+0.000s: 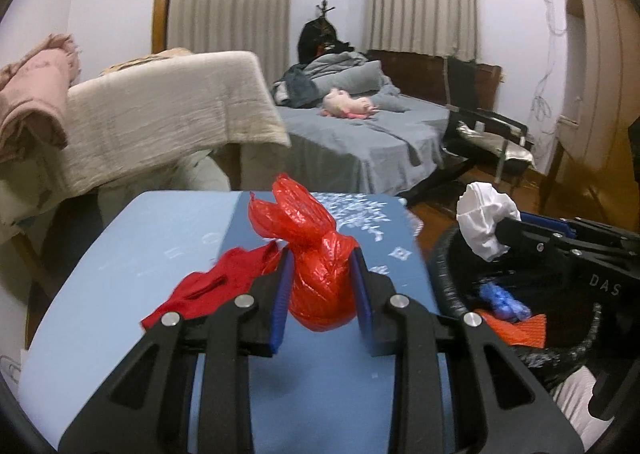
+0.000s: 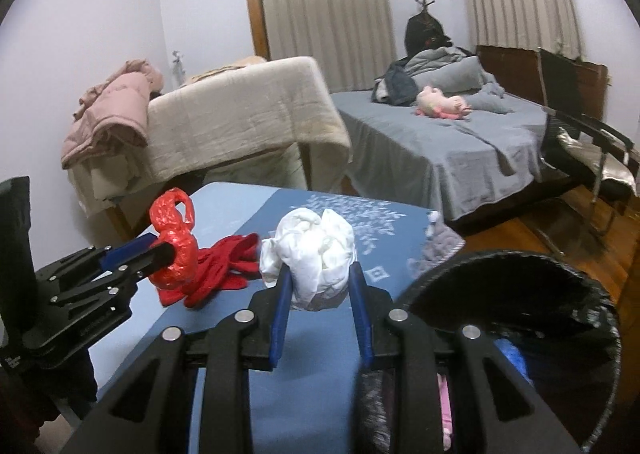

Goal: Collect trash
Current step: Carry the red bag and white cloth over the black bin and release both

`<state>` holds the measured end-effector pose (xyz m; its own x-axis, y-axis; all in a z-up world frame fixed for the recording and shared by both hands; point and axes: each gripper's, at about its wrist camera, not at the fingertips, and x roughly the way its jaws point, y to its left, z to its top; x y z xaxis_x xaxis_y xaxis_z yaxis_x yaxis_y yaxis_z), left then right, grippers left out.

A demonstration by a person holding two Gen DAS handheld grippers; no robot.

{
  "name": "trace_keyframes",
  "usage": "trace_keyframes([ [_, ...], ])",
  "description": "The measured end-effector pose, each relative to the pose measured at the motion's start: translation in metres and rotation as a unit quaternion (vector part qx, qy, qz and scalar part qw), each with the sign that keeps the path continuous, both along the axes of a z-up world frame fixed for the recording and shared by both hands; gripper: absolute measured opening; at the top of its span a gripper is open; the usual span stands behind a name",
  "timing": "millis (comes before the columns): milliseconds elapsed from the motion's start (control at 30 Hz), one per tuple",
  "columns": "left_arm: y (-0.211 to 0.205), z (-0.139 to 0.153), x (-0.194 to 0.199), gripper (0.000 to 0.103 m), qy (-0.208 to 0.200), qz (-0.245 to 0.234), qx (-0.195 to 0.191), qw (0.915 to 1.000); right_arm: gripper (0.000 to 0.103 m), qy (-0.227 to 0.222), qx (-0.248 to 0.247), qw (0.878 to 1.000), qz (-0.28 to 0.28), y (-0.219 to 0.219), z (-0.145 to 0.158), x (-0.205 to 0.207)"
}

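Trash is in both grippers: left gripper jaws clamp a red plastic bag above the blue surface; right gripper jaws clamp white crumpled paper beside the black bin.

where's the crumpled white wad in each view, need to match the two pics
Left wrist view: the white wad sits at right of centre, clamped in the right gripper above the black-lined bin.
Right wrist view: the white wad is at centre, held between that gripper's blue fingers, over the blue table.
Shared landmark: the red cloth lying on the table.
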<state>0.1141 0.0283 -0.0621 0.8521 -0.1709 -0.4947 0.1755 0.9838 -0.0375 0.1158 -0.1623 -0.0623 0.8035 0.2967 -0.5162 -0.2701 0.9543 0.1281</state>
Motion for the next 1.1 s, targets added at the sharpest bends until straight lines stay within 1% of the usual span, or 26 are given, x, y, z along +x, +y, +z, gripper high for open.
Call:
trace_keyframes([
  [200,-0.033,0.004,-0.002,0.028,-0.005,-0.038,-0.001,0.9993,0.028,-0.004,-0.002,0.999,-0.037,-0.037,0.004,-0.014],
  [400,-0.071,0.006,-0.002,0.028,-0.008,-0.079,-0.001,0.9968,0.028,-0.004,-0.005,0.997,-0.079,-0.077,0.004,-0.027],
  [700,-0.122,-0.001,0.003,0.028,-0.005,-0.14,-0.008,0.9902,0.028,0.0,-0.012,0.991,-0.13,-0.125,0.001,-0.044],
  [900,-0.155,-0.011,0.016,0.028,0.01,-0.173,-0.01,0.9849,0.029,0.011,-0.014,0.987,-0.159,-0.15,-0.008,-0.045],
  [967,-0.164,-0.014,0.02,0.03,0.012,-0.181,-0.009,0.9833,0.033,0.018,-0.014,0.985,-0.169,-0.158,-0.013,-0.044],
  [1000,-0.168,-0.015,0.021,0.033,0.013,-0.187,-0.009,0.9823,0.041,0.021,-0.016,0.984,-0.177,-0.161,-0.016,-0.044],
  [1033,-0.173,-0.016,0.024,0.039,0.013,-0.191,-0.007,0.9815,0.047,0.023,-0.017,0.982,-0.185,-0.165,-0.018,-0.045],
  [1067,-0.177,-0.018,0.026,0.044,0.013,-0.194,-0.006,0.9809,0.048,0.025,-0.016,0.981,-0.192,-0.17,-0.021,-0.044],
  [1100,-0.18,-0.019,0.027,0.053,0.014,-0.2,-0.006,0.9797,0.054,0.027,-0.015,0.98,-0.196,-0.172,-0.022,-0.044],
])
